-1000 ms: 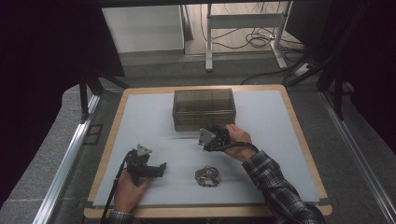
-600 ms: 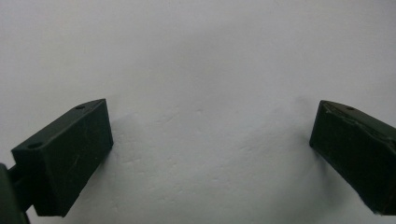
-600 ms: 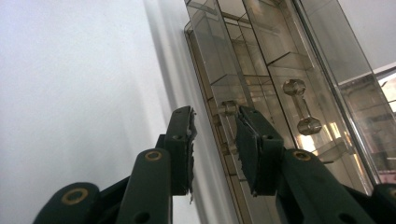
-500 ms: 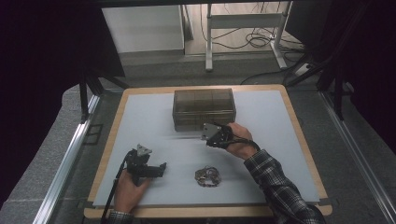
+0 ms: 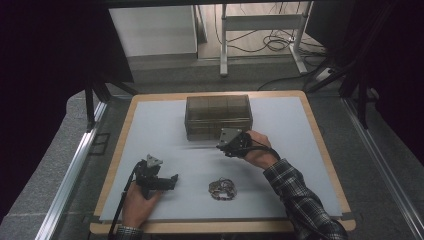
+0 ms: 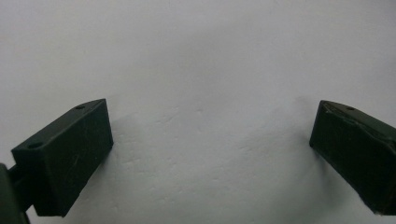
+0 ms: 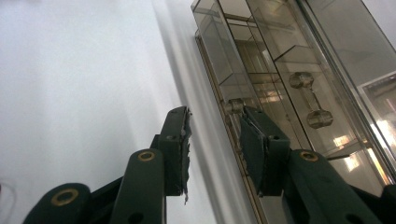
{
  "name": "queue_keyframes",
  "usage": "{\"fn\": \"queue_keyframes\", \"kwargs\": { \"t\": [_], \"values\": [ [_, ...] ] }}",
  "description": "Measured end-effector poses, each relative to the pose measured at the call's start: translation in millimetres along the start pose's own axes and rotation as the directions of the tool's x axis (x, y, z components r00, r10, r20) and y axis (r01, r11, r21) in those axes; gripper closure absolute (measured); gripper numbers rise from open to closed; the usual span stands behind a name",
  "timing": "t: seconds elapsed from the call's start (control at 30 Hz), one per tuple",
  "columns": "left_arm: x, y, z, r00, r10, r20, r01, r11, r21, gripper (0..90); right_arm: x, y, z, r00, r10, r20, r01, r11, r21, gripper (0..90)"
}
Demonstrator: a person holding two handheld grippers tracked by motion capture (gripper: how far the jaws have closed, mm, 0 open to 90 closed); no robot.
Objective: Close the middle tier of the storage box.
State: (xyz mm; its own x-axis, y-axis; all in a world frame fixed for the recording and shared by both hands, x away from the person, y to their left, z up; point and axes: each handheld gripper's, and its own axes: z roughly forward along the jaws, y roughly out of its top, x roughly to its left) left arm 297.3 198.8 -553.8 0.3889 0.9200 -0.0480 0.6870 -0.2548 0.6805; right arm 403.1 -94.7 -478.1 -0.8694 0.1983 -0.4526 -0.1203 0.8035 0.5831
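Observation:
A smoky see-through drawer box stands at the back middle of the white mat. My right gripper is at the box's front, low near the mat. In the right gripper view the right gripper has a gap between its jaws, which have just been opening. One jaw lies against the box front, beside the end of a clear drawer handle; nothing is pinched. My left gripper rests on the mat at the front left. In the left gripper view the left gripper is wide open over bare mat.
A small tangled bracelet-like heap lies on the mat between the two hands, near the front. The mat sits on a wooden-edged table. A second clear handle shows on another drawer. Metal rails run along both sides.
The right gripper has shifted slightly towards the box front and its jaws have spread a little. The left gripper has stayed put.

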Motion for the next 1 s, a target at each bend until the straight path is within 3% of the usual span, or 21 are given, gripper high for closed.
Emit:
{"fn": "queue_keyframes", "kwargs": {
  "t": [1.0],
  "values": [
    [-0.4,-0.1,0.0,1.0000,-0.006,0.000,0.006,1.0000,0.000,0.0,-23.7,-1.4,-14.5,0.9913,0.102,-0.084,-0.104,0.994,-0.030,59.8]
  ]
}}
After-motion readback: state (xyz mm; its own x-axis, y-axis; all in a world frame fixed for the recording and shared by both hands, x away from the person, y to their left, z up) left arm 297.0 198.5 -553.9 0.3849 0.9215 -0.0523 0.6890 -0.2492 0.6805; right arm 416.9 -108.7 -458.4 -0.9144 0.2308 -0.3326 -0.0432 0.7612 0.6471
